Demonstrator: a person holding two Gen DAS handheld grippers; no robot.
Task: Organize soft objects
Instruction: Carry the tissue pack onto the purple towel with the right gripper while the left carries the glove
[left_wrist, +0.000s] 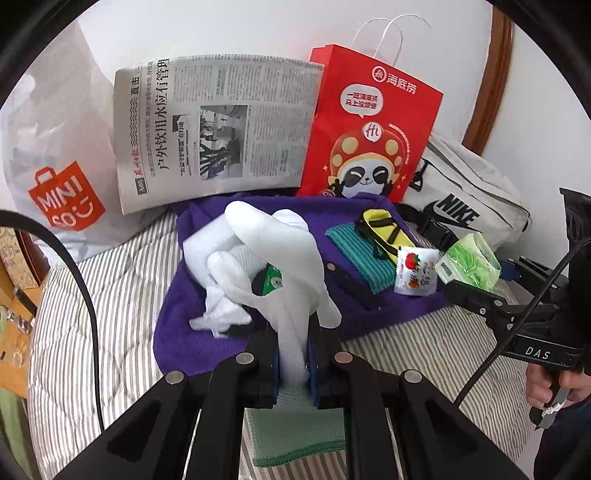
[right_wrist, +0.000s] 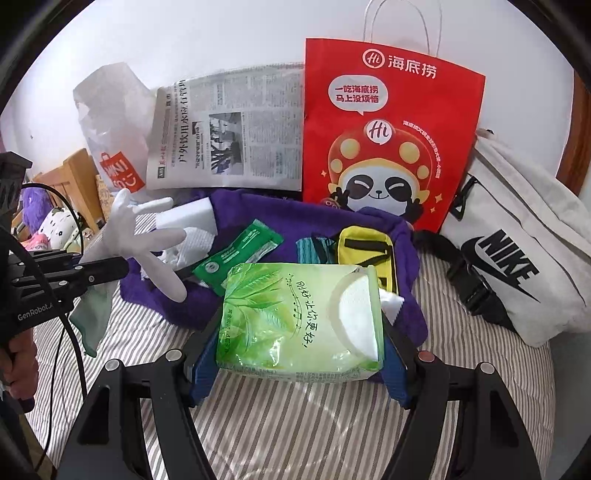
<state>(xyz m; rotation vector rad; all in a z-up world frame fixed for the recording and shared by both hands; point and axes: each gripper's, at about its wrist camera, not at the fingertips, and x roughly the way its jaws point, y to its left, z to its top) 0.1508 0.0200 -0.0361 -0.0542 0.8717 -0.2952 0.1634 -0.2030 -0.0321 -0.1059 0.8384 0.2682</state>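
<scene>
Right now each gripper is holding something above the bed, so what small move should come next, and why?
Probably carry the tissue pack toward the red paper bag first. The right gripper clamps it clear of the purple towel, and that bag stands upright just behind. The left gripper holds only the white glove and can wait.

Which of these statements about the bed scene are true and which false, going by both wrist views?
1. The left gripper is shut on a white fabric glove. True.
2. The right gripper holds a green plastic tissue pack. True.
3. The red paper panda bag lies flat on the bed. False: it stands upright against the wall.
4. The small yellow pouch rests on the purple towel. True.
5. The folded newspaper sits right of the red bag. False: it is left.
</scene>
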